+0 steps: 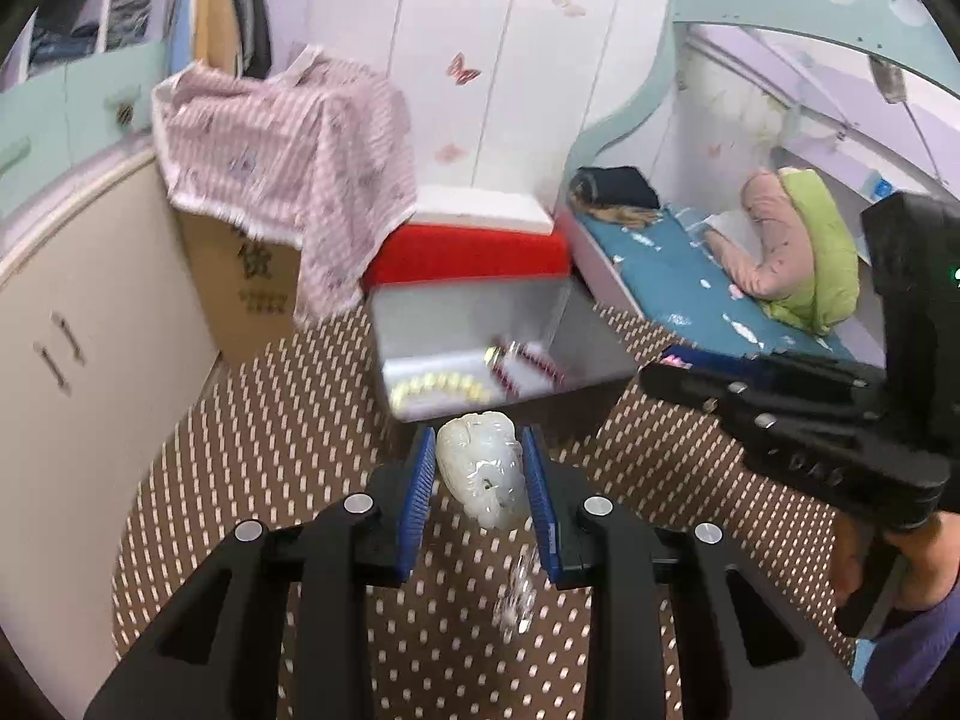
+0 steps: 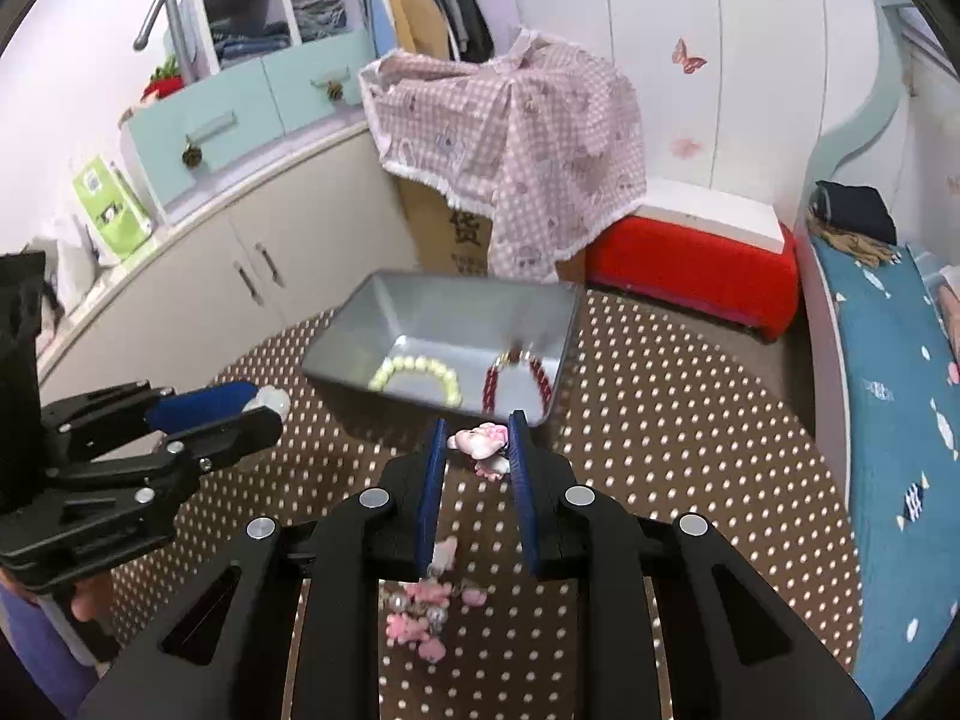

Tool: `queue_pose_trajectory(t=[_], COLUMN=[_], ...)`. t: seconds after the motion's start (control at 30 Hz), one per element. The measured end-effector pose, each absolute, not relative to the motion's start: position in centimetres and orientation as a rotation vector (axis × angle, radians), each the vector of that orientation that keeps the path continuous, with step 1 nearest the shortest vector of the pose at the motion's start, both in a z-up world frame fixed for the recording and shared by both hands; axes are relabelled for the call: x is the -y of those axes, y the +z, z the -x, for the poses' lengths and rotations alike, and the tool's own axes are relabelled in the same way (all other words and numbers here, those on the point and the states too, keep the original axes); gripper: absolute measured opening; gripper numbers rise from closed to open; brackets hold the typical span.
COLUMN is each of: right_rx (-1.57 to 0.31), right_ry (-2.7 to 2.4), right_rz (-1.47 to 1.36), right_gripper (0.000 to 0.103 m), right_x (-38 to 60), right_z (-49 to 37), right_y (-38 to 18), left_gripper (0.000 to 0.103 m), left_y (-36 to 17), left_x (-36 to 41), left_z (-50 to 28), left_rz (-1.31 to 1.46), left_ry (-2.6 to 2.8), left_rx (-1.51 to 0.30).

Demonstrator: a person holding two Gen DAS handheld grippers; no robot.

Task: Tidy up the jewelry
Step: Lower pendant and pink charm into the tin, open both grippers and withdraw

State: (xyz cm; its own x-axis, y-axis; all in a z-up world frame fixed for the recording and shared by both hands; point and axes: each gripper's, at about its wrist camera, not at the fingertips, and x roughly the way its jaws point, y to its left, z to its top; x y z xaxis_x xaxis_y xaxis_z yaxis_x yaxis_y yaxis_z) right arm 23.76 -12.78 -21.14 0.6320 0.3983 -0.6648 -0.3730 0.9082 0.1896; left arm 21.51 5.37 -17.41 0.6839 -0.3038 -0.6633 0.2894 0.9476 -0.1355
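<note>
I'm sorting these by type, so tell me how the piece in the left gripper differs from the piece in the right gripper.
The white carved pendant in the left gripper is one solid pale piece that fills the gap between the fingers. The pink charm piece in the right gripper is pink and white, and a string of small charms dangles from it. Both are held near the front edge of the gray tray.

Brown white-dotted mat (image 2: pixel 660 420), grey tray (image 2: pixel 432 312), red box (image 1: pixel 468 252), pink-checked cloth (image 2: pixel 528 138).

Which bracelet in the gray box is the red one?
The dark red bracelet lies on the right side of the gray box. The other one, the pale yellow bracelet, lies left of it.
</note>
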Motion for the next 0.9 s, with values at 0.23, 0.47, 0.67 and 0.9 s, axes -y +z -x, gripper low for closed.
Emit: queue_pose_trajectory(t=[0.23,0.47,0.67,0.9], right_rx=[-0.756,-0.788,-0.823,-0.841], right_ry=[0.426,0.423,0.433,0.435], right_rz=[-0.092,-0.125,-0.134,-0.122], right_gripper=[0.022,0.022,0.022,0.022], right_x=[13.3,12.7,11.9,11.2], right_z=[-26.8,-29.4,-30.4,-30.4], right_y=[-20.2,-21.5,-23.0,-23.9], left_gripper=[0.028,0.028,0.028,0.029], left_y=[-15.8,-17.6,-19.2,-20.0], left_x=[-4.2,-4.2,-3.8,-3.8], left_z=[-26.3,-30.2,-31.0,-31.2], left_rz=[0.020,0.027,0.001,-0.007], left_ry=[-0.379,-0.372,-0.369,-0.367], left_rx=[-0.762,-0.835,-0.876,-0.895])
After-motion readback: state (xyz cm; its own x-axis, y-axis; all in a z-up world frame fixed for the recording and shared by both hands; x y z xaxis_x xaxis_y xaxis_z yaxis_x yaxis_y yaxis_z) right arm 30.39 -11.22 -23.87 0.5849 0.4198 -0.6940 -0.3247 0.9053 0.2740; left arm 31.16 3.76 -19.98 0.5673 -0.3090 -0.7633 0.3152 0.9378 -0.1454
